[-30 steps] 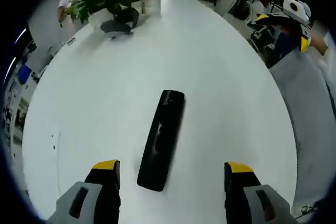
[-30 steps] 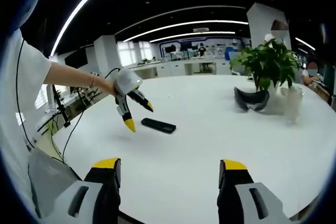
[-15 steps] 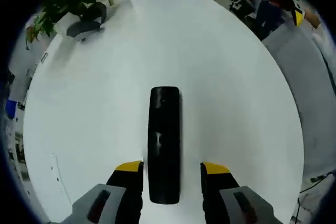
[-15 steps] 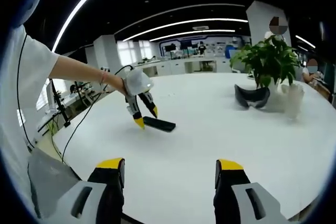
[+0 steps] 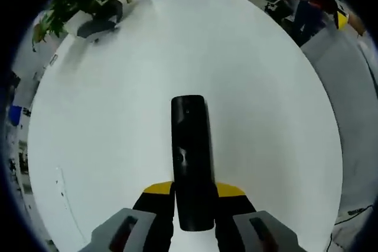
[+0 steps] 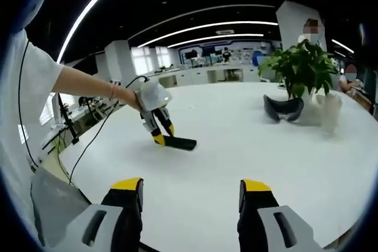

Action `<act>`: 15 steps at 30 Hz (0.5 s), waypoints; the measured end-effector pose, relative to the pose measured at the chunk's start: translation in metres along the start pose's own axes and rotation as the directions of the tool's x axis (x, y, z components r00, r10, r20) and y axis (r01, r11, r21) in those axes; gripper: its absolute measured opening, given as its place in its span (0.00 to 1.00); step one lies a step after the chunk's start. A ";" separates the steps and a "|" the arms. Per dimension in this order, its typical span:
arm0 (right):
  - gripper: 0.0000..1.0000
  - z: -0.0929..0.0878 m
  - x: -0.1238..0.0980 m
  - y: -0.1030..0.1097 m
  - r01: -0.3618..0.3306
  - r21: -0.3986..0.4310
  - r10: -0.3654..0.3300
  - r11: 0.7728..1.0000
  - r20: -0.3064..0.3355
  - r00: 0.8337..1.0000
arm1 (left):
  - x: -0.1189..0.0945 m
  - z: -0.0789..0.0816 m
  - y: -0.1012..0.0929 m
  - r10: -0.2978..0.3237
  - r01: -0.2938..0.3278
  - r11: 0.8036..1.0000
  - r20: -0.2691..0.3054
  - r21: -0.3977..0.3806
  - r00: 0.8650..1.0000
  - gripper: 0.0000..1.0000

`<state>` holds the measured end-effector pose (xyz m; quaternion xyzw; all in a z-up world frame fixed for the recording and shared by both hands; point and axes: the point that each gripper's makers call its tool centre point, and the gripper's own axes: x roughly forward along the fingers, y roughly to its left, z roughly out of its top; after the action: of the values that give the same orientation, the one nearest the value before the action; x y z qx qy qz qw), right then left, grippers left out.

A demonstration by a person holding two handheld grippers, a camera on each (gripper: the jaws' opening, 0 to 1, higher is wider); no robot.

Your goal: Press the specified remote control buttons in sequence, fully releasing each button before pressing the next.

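The remote control looks glossy black plastic, lying on a smooth, matt white table.

The remote control buttons are too blurred to tell.

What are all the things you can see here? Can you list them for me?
remote control: one, black, lying on the table, its near end between the left gripper's jaws
table: one, white, big and rounded
potted plant: one, green leaves, far side of the table
headset-like thing: one, dark, in front of the plant
clear container: one, see-through, beside the plant
left gripper: one, grey with yellow tips, closed on the remote
right gripper: one, grey with yellow tips, jaws apart above the table's near edge
person's arm: one, white sleeve, holding the left gripper
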<state>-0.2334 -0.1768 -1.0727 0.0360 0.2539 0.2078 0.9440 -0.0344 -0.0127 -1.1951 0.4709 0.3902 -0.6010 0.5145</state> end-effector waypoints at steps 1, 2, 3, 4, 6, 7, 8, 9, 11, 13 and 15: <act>0.64 0.000 0.000 0.001 -0.001 -0.002 0.001 1.000 0.000 1.000 | 0.000 -0.001 -0.003 0.000 0.000 1.000 -0.001 -0.010 1.000 0.23; 0.64 0.000 0.000 0.001 -0.002 -0.002 0.002 1.000 -0.001 1.000 | 0.000 -0.001 -0.005 0.000 0.000 1.000 0.000 -0.012 1.000 0.23; 0.64 -0.001 0.000 0.002 -0.005 -0.003 0.005 1.000 -0.002 1.000 | 0.000 -0.001 -0.007 -0.001 0.001 1.000 -0.001 -0.015 1.000 0.23; 0.64 -0.001 0.000 0.002 -0.006 -0.003 0.006 1.000 -0.002 1.000 | 0.000 -0.001 -0.010 -0.003 0.003 1.000 -0.001 -0.017 1.000 0.23; 0.63 -0.003 0.001 0.002 -0.009 -0.005 0.009 1.000 -0.005 1.000 | 0.000 -0.001 -0.017 -0.008 0.008 1.000 -0.002 -0.025 1.000 0.23; 0.63 -0.003 0.001 0.003 -0.009 -0.006 0.009 1.000 -0.008 1.000 | 0.000 -0.001 -0.021 -0.006 0.006 1.000 -0.003 -0.028 1.000 0.23; 0.62 -0.004 0.001 0.003 -0.010 -0.006 0.010 1.000 -0.011 1.000 | 0.000 -0.001 -0.024 -0.005 0.005 0.999 -0.002 -0.032 1.000 0.23; 0.62 -0.004 0.000 0.003 -0.010 -0.008 0.010 1.000 -0.013 1.000 | 0.000 -0.002 -0.026 -0.004 0.004 0.999 0.000 -0.044 1.000 0.23; 0.61 -0.005 0.000 0.003 -0.012 -0.008 0.012 1.000 -0.014 1.000 | 0.000 -0.002 -0.031 -0.002 0.002 0.999 0.000 -0.054 1.000 0.23; 0.61 -0.005 -0.001 0.003 -0.012 -0.009 0.012 1.000 -0.010 1.000 | 0.000 -0.002 -0.036 0.001 -0.001 0.998 -0.001 -0.062 1.000 0.23; 0.61 -0.005 -0.001 0.003 -0.011 -0.008 0.010 1.000 -0.007 1.000 | 0.000 -0.002 -0.041 0.002 -0.002 0.997 -0.001 -0.072 1.000 0.23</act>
<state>-0.2381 -0.1746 -1.0760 0.0330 0.2562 0.2139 0.9421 -0.0741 -0.0043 -1.1961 0.4526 0.4113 -0.5859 0.5317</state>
